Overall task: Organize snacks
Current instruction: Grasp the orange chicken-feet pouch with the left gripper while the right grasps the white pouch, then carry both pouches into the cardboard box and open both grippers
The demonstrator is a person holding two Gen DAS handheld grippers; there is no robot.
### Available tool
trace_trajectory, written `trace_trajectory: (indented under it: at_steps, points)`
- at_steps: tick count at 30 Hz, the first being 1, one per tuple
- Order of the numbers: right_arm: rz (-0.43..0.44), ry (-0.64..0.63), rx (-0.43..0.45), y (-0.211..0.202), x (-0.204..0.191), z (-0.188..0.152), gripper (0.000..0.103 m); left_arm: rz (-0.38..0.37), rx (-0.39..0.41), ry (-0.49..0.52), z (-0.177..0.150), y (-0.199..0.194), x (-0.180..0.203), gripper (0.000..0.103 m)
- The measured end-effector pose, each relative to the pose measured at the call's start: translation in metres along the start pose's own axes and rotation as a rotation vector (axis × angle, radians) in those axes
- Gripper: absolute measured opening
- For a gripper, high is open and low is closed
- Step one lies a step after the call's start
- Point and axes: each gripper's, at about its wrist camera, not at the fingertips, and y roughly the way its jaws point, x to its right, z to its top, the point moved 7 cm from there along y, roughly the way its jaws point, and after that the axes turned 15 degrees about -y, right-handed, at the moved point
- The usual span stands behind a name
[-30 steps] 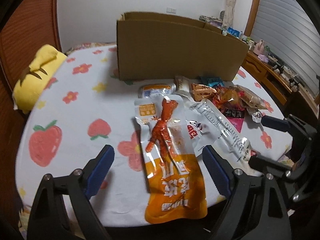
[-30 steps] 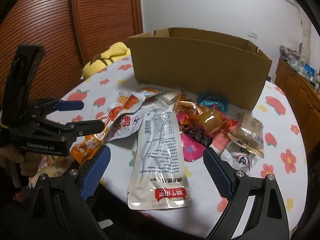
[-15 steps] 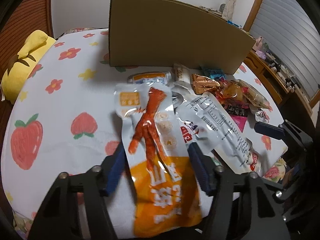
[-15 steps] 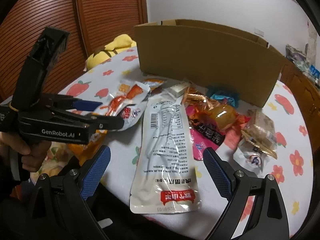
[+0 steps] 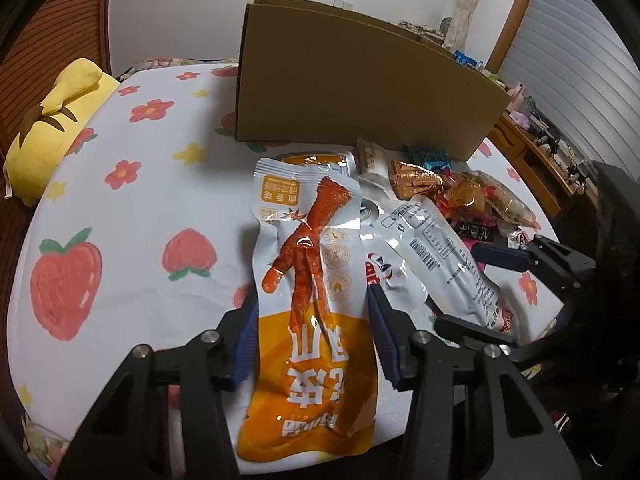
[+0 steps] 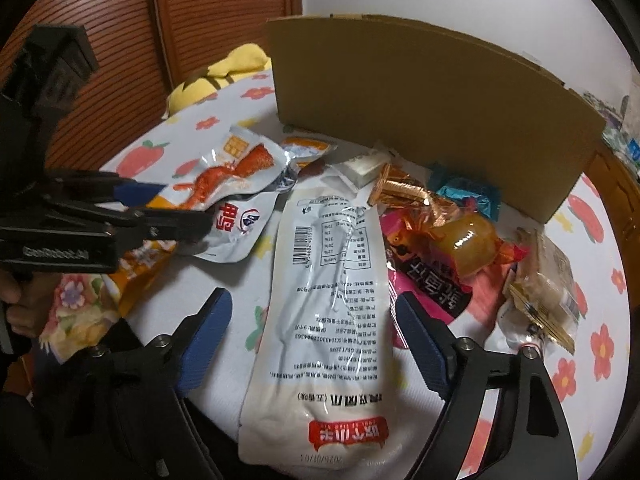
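My left gripper (image 5: 312, 340) is shut on the orange chicken-foot snack pouch (image 5: 312, 280), its blue pads pressing both edges; the pouch's far end is lifted off the table. It also shows in the right wrist view (image 6: 224, 176) with the left gripper (image 6: 168, 212) on it. My right gripper (image 6: 312, 340) is open, its pads either side of a long white pouch (image 6: 332, 300) that lies flat on the table. A pile of other snacks (image 6: 452, 224) lies in front of the open cardboard box (image 6: 420, 104).
The round table has a white cloth (image 5: 132, 216) with fruit and flower prints. A yellow plush toy (image 5: 56, 120) sits at the far left edge. A wooden slatted door (image 6: 120, 60) stands behind. A wooden cabinet (image 5: 532, 168) stands to the right.
My left gripper moved forward over the orange pouch and shut on it, then lifted it. My right gripper moved forward to straddle the white pouch and stayed open.
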Motion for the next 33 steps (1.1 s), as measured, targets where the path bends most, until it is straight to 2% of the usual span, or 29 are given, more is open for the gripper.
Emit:
trace_trajectory:
  at_steps: [5,9,22,33]
  points:
    - [-0.019,-0.007,-0.018,0.010,0.003,-0.001,0.081,0.003,0.023,-0.007,0.003,-0.005,-0.003,0.049]
    - [-0.028,-0.001,-0.014,0.009,0.009,0.000,0.067,0.003,0.041,-0.015,0.006,-0.010,-0.005,0.049]
    - [-0.046,0.002,0.005,-0.002,0.013,-0.008,0.055,0.003,0.085,0.003,0.009,-0.022,0.004,0.049]
    - [-0.075,0.029,0.086,-0.033,0.024,-0.008,0.055,-0.010,0.113,0.021,0.017,-0.031,0.016,0.049]
